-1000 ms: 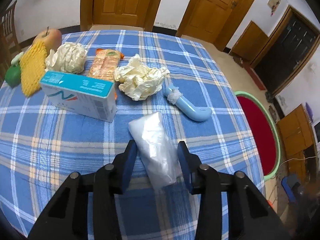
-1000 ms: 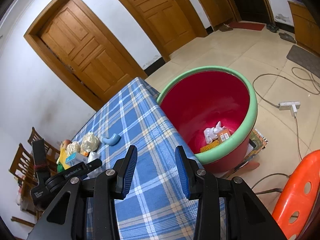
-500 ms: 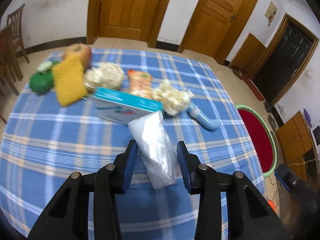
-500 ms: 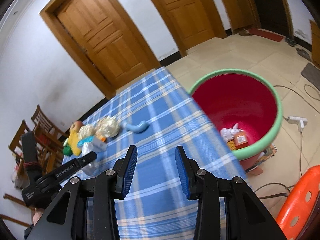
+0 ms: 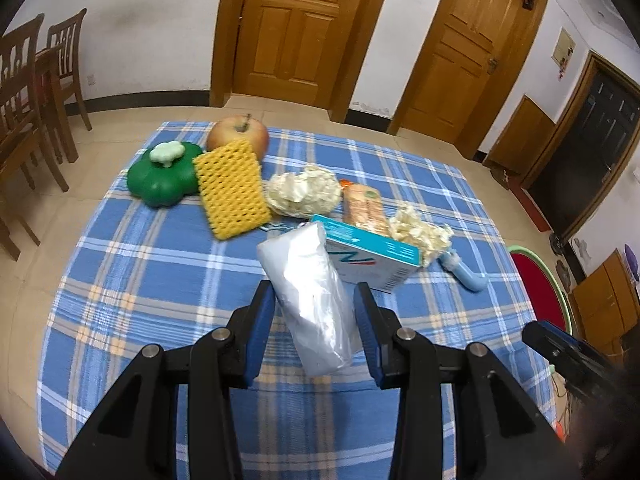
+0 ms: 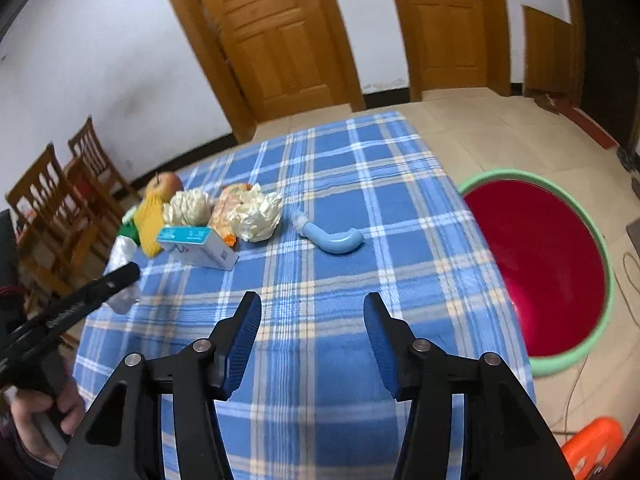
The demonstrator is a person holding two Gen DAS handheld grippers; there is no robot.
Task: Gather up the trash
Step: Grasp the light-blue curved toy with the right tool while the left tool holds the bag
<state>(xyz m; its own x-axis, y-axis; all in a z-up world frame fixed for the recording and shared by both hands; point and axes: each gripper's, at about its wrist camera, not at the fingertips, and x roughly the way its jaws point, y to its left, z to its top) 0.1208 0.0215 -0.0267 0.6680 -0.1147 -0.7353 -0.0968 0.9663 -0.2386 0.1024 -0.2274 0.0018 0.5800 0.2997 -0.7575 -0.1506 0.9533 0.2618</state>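
Note:
My left gripper [image 5: 315, 300] is shut on a clear crumpled plastic bag [image 5: 308, 296] and holds it above the blue plaid table [image 5: 160, 280]. The bag also shows in the right wrist view [image 6: 122, 256]. On the table lie two crumpled paper wads [image 5: 303, 191] [image 5: 420, 232], an orange snack wrapper [image 5: 366, 208], a teal and white box [image 5: 372, 262] and a light blue curved tube [image 5: 466, 274]. My right gripper [image 6: 312, 320] is open and empty above the table's near part. The red bin with a green rim [image 6: 552, 264] stands on the floor to the right.
An apple [image 5: 238, 136], a yellow foam net [image 5: 230, 188] and a green flower-shaped container [image 5: 164, 172] sit at the table's far left. Wooden chairs [image 5: 36, 92] stand left of the table. An orange stool [image 6: 592, 444] is at the bottom right.
My left gripper has lifted the plastic bag off the table and drawn back. My right gripper has swung left from the bin toward the table.

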